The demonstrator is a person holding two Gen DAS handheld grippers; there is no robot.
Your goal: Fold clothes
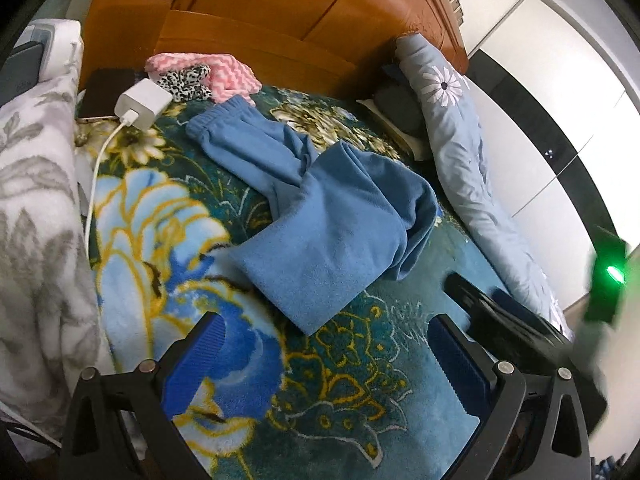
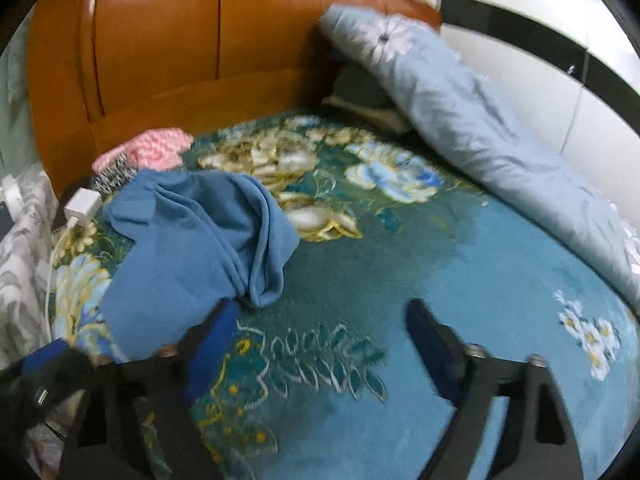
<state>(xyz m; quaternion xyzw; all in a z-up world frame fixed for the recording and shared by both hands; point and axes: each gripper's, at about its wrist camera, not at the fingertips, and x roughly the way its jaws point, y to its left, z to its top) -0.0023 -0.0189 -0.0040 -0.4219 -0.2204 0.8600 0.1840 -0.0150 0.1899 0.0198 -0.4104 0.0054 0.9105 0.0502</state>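
Blue fleece trousers lie crumpled on a teal floral blanket, waistband toward the wooden headboard, one leg folded over toward me. My left gripper is open just short of the near leg end, nothing between its blue pads. In the right wrist view the same blue trousers lie at the left. My right gripper is open over bare floral blanket, its left finger close beside the garment's bunched edge. The other gripper shows dark at the lower right of the left wrist view.
A white charger with its cable lies beside a dark phone at the back left. A pink knitted piece and spotted cloth rest by the headboard. A light-blue quilt runs along the right, a grey-white blanket along the left.
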